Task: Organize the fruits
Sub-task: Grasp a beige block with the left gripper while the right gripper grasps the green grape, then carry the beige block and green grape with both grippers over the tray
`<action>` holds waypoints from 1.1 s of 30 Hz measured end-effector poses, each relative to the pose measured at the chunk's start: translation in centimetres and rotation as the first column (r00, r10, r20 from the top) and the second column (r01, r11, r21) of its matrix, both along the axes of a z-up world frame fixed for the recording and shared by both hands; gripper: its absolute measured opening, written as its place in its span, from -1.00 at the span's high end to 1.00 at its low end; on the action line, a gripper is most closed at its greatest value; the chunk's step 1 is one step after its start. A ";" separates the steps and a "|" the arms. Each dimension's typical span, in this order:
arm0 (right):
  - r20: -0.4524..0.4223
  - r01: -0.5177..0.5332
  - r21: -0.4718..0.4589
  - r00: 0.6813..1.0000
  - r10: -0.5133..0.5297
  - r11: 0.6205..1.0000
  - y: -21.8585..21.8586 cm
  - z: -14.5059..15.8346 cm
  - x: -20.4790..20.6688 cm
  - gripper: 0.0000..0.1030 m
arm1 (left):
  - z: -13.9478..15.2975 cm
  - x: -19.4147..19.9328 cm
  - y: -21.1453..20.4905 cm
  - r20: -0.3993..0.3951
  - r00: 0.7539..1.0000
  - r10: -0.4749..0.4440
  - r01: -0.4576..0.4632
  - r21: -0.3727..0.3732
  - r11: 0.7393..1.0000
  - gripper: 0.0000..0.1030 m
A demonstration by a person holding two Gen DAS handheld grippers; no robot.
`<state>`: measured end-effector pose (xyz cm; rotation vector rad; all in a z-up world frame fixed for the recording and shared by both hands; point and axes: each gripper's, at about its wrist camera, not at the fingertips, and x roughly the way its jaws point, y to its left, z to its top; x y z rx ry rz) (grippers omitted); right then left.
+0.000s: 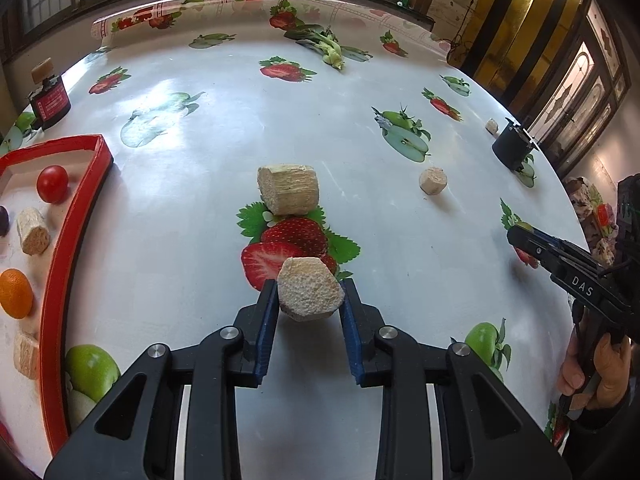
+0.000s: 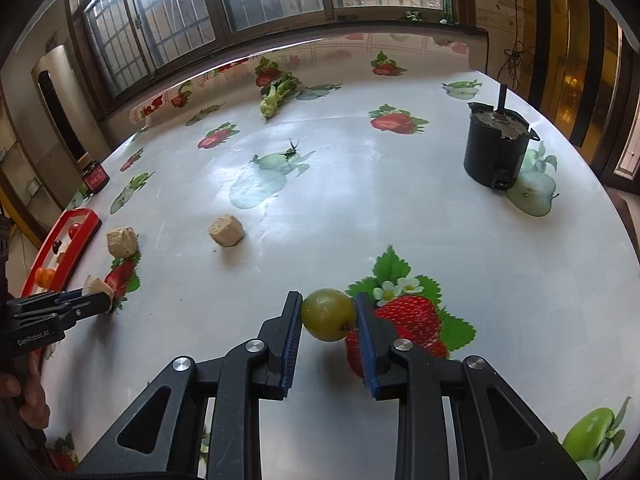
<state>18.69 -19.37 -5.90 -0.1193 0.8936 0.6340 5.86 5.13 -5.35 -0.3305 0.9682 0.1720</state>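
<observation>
A: On the round table, item 1: open room. The fruit-print cloth is bare across the middle and back; the rim curves away at the right, with a black cylindrical device standing near it. A leafy green vegetable lies far back by the window edge.

B: Obstacles in the middle?

A: 2 loose beige blocks: a large one just beyond the left gripper, a small one farther right, well apart from it.

B: Item 2, fingers.

A: Left gripper: blue pads clenched on a hexagonal beige block, 1 pad on each side, over a printed strawberry. Right gripper: pads pressed on both sides of a round green fruit, beside another printed strawberry. Both jaws stand narrowly set, only as wide as what they grasp.

B: Lifted or resting?

A: Cannot tell for either.

B: Item 3, containers.

A: 1 red-rimmed tray at the table's left edge. Contents seen from the left wrist: 1 red tomato, 1 orange fruit, 1 dark purple fruit cut by the frame, 2 beige blocks. A small dark red box sits behind the tray, a beige block on top.
</observation>
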 end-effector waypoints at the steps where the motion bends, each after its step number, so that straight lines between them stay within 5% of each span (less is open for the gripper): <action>1: -0.001 -0.014 0.006 1.000 0.014 1.000 0.4 0.2 -0.5 0.47 | 0.2 -0.3 0.1 0.004 1.000 0.004 -0.004 0.000 1.000 0.47; 33: 0.009 -0.357 0.068 0.934 0.358 0.932 13.3 2.9 -11.7 0.47 | 3.2 -10.6 5.8 0.077 0.980 0.186 -0.187 0.013 0.982 0.46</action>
